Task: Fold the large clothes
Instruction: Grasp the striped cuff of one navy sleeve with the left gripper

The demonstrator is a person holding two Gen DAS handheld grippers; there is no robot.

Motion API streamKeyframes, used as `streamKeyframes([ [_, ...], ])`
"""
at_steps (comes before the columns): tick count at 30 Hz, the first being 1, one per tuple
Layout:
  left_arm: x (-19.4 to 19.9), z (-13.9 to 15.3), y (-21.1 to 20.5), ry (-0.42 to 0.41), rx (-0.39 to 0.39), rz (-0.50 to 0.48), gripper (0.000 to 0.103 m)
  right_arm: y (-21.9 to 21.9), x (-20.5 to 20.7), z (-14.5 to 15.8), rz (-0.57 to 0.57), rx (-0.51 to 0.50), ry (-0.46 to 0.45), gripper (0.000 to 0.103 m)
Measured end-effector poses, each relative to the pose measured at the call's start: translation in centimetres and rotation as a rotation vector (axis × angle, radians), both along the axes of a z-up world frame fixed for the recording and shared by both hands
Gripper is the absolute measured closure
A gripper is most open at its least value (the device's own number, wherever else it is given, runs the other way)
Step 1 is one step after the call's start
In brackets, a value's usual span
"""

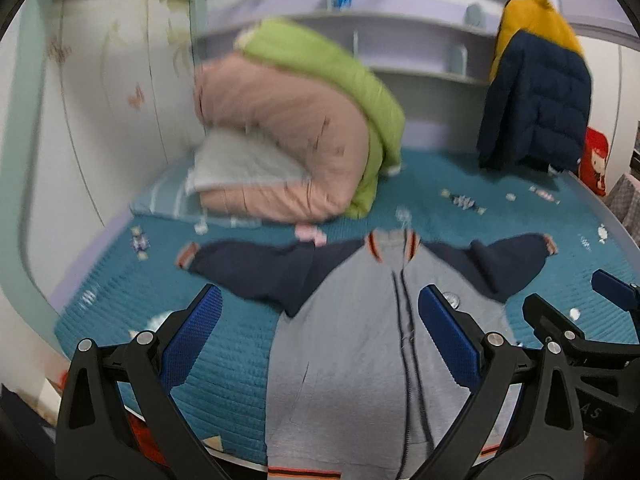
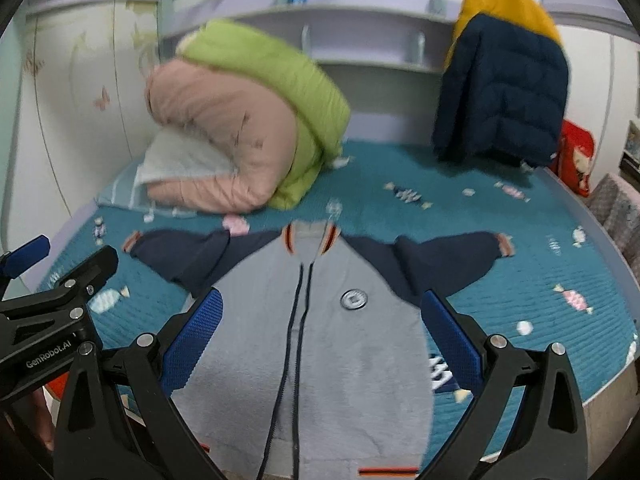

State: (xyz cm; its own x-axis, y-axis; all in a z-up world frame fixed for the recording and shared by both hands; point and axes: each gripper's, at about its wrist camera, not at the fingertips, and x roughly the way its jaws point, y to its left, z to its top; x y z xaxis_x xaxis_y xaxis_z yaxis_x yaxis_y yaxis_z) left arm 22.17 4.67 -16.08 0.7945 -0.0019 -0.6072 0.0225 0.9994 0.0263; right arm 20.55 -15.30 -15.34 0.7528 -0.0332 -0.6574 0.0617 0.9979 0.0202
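A zip-front jacket (image 2: pixel 320 340) lies flat on the bed (image 2: pixel 540 264), collar away from the cameras, its 2 sleeves spread left and right. Behind it, at left, a stack of 2 folded quilts (image 2: pixel 240 120) rests on a pillow (image 2: pixel 176 168). A puffer coat (image 2: pixel 504 88) hangs at the far right, before the headboard shelves (image 2: pixel 360 40). A wardrobe (image 2: pixel 80 100) flanks the bed's left side.

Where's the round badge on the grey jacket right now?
In the right wrist view the round badge sits on the grey jacket just right of the zipper, below the collar and between the open right gripper fingers.
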Motion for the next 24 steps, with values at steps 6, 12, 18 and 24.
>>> streamKeyframes([
  [6,9.2,-9.8,7.8,0.176,-0.144,0.013,0.005,3.5,8.5,-7.0,0.069,0.0,0.096,0.007],
  [12,17.4,-16.5,19.2,0.269,-0.194,0.171,0.005,6.5,15.7,-12.0,0.106,0.029,0.126,0.015],
  [18,25.2,-21.5,29.1,0.336,-0.306,0.31,0.005,9.4,21.7,-16.6,0.152,0.073,0.209,0.041],
  [24,30.0,-25.9,35.0,0.401,-0.581,0.374,0.005,11.4,23.9,-19.8,0.183,0.102,0.258,0.041],
])
